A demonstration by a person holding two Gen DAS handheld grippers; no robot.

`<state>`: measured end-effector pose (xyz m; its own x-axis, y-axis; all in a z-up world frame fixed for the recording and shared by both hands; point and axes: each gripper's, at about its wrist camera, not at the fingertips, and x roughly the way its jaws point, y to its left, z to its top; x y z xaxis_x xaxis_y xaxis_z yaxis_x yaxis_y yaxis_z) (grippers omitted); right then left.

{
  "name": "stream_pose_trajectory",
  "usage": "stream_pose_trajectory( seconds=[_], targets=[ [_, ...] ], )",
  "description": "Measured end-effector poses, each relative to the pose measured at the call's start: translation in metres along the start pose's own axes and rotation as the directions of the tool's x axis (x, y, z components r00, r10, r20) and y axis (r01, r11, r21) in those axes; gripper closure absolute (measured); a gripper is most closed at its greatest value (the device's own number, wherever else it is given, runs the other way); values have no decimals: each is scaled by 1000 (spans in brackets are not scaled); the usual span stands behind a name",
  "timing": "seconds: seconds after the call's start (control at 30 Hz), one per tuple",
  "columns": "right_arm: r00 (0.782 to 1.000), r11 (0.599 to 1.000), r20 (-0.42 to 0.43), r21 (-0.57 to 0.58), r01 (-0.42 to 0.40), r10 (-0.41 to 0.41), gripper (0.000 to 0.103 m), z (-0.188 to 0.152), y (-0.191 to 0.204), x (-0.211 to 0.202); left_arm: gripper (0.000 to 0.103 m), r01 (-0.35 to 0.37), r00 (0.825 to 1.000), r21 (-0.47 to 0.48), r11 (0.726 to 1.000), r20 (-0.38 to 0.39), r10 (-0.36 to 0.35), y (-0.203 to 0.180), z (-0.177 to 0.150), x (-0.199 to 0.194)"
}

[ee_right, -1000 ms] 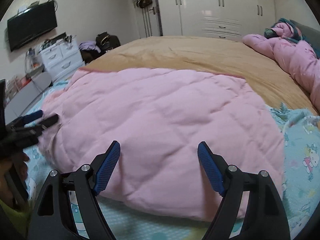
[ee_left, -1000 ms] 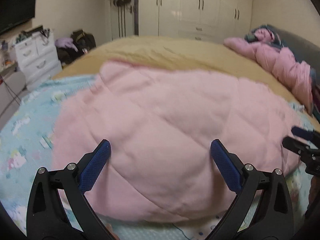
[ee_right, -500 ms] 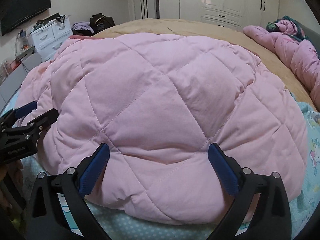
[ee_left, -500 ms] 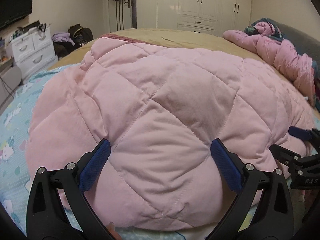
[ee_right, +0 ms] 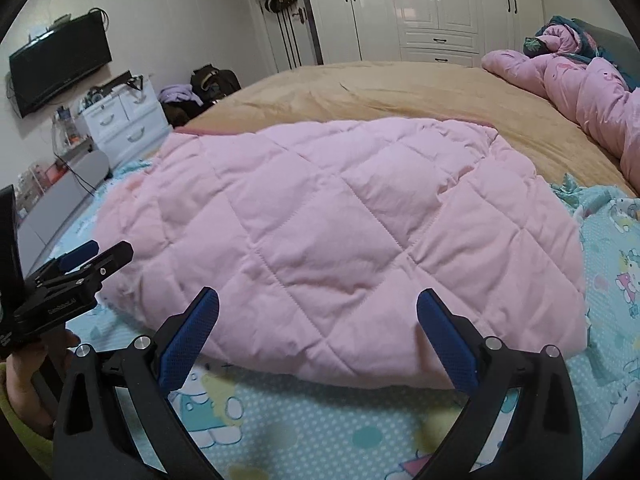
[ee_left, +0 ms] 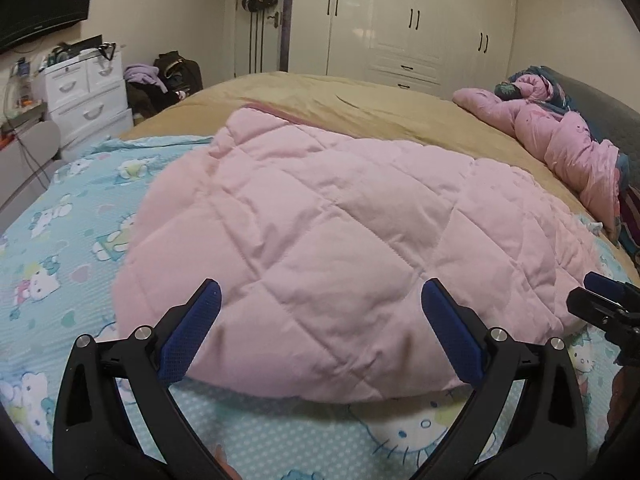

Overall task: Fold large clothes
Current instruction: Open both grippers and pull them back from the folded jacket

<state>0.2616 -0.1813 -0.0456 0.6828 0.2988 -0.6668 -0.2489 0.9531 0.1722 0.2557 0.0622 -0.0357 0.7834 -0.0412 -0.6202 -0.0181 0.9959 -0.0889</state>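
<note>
A pink quilted garment (ee_left: 344,240) lies folded flat on the bed; it also shows in the right wrist view (ee_right: 340,240). My left gripper (ee_left: 320,320) is open and empty, its blue pads wide apart just above the garment's near edge. My right gripper (ee_right: 318,324) is open and empty, above the same near edge. The right gripper shows at the right edge of the left wrist view (ee_left: 604,300). The left gripper shows at the left of the right wrist view (ee_right: 80,268), beside the garment's left end.
A light blue cartoon-print sheet (ee_left: 72,248) covers the near bed, a tan blanket (ee_left: 360,100) the far part. A bunched pink duvet (ee_left: 568,140) lies at the far right. White drawers (ee_left: 88,92), a TV (ee_right: 60,64) and wardrobes (ee_left: 420,20) line the walls.
Both grippers have pulled back and up from the garment. It filled the views half a second ago and now lies lower and farther off, with blue sheet showing in front of it.
</note>
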Motion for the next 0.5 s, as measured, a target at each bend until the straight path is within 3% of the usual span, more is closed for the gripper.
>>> stream_pose_trajectory(
  seconds=[0.5],
  targets=[
    [998, 999, 41, -1, -40, 40, 4, -3, 20, -39, 9, -67, 997, -87, 994, 30, 70, 38, -13, -37]
  ],
)
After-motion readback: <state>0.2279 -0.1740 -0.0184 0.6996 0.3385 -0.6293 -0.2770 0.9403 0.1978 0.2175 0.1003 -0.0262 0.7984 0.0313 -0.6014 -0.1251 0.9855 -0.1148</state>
